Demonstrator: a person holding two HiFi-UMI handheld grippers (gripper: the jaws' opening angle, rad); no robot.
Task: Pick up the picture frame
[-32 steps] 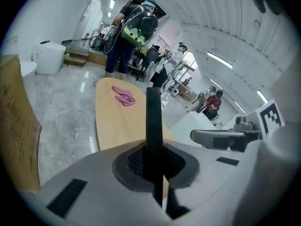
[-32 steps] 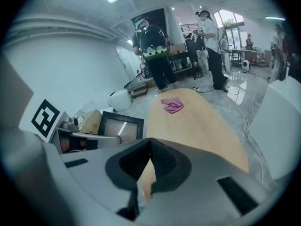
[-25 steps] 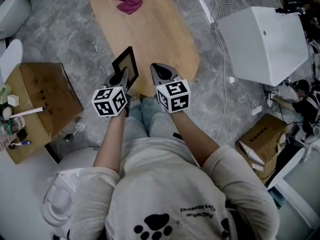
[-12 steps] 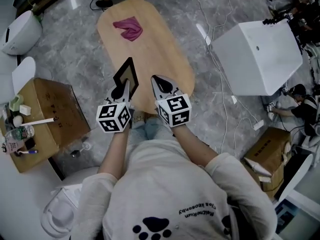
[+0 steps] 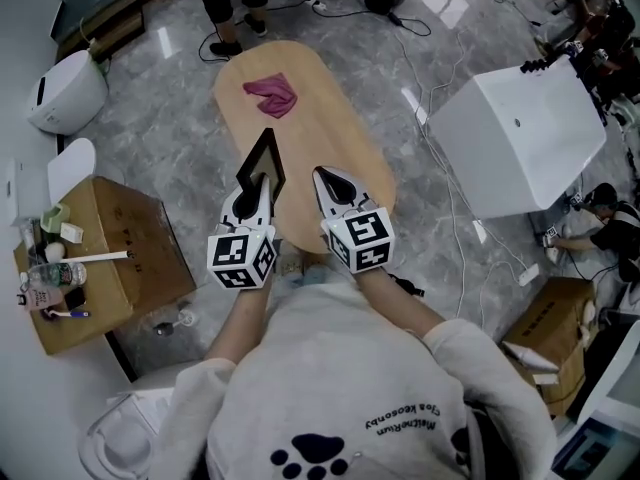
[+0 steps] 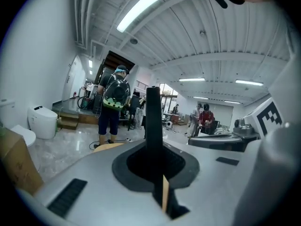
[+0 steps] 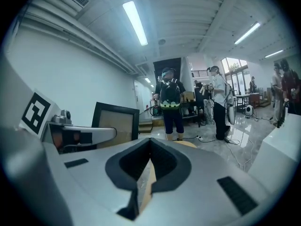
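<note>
Picture frame (image 5: 264,165) hung pinched in the left gripper (image 5: 254,190) over the table (image 5: 335,108), the right gripper (image 5: 327,176) closed, empty.

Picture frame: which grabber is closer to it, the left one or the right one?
Left. The left gripper is clamped on the picture frame at its lower edge. The right gripper, shut and empty, is beside it, not touching.

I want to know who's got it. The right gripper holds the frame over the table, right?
Not quite: the left gripper holds the frame over the table. The left gripper view shows its edge clamped between the jaws; the right gripper is shut on nothing.
</note>
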